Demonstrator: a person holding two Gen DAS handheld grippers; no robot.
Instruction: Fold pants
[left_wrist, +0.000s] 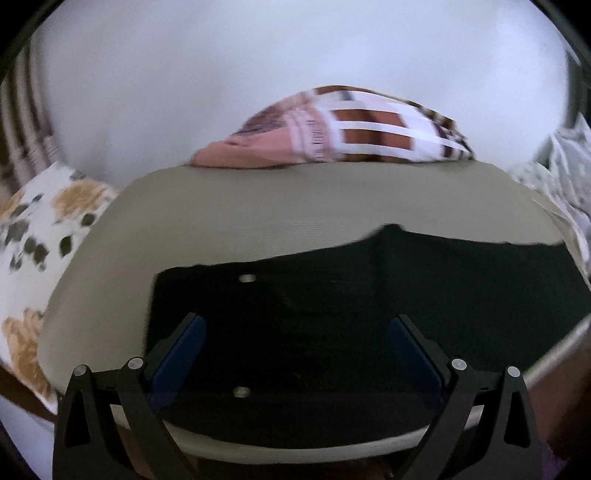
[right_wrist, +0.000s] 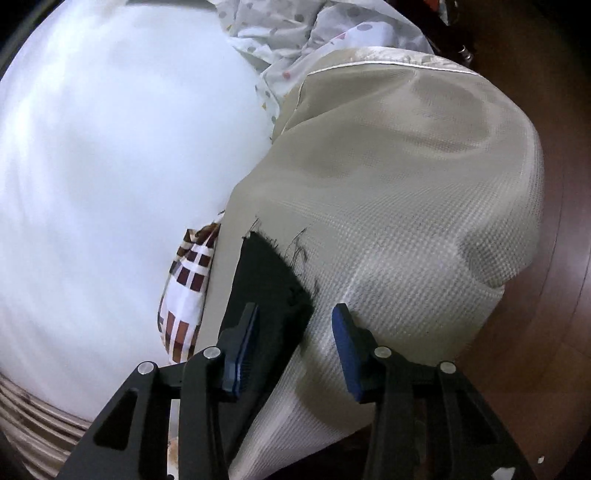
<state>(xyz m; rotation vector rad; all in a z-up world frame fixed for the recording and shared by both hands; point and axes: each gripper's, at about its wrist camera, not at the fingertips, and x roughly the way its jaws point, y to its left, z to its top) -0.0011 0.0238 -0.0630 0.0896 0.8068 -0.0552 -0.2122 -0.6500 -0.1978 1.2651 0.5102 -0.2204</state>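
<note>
The beige mattress pad (left_wrist: 258, 221) carries the black pants (left_wrist: 332, 314), lying flat near its front edge. They look soft, light and limp, so take them at a corner or the frayed hem. The left gripper (left_wrist: 295, 350) and right gripper (right_wrist: 293, 343) both stand wide apart, holding nothing.

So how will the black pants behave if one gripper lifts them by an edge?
Probably floppy: the pants lie flat and follow the beige cover. The frayed edge suggests thin fabric, so likely light. They may drag rather than slide on the textured weave. Both the left gripper and the right gripper are open.
</note>
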